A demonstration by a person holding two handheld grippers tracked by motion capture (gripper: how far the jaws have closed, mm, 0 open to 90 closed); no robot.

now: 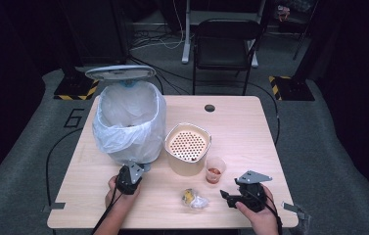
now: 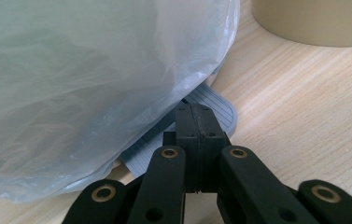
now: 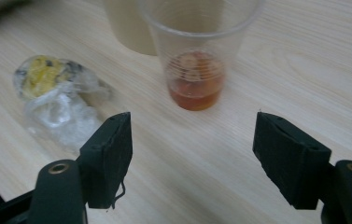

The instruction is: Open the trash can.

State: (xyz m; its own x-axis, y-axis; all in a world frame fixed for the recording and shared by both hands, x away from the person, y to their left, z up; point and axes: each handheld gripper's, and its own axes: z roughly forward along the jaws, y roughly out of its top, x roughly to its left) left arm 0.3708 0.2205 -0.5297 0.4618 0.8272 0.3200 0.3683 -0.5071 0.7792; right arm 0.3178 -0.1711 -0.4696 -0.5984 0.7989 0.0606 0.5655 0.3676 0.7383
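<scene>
Sitting on the desk [image 1: 250,132], biggest item first: a pedal bin lined with a white plastic bag [image 1: 129,122], lid up, near the far-left corner. Just right of it, mid-desk, a beige container with a perforated insert [image 1: 188,148]. Touching or just beside that container's right side stands a clear plastic cup [image 1: 216,170] with a little orange-brown liquid and some residue in the bottom. Smallest: a crumpled plastic wrapper with yellow food scraps [image 1: 194,199], near the front edge, centre.

Left gripper [image 1: 129,177] sits at the bin's base, front-left area of the desk. In the left gripper view its jaws are pressed fully together, tips over the bin's grey ribbed foot pedal [image 2: 213,105]; probably pressing it down to hold the lid up, though contact itself is hard to confirm. Nothing is held between the jaws.

Right gripper [image 1: 231,197] is near the front-right edge, jaws moderately wide, empty. In the right gripper view the cup [image 3: 197,56] stands upright straight ahead between the jaw lines, well beyond the tips; the wrapper [image 3: 59,100] lies ahead-left, just past the left pad.

Key relation: cup is upright, dead ahead of the right gripper, which is clearly the nearer hand; the wrapper is off to its left. Likely next: advance and close on the cup.
</scene>
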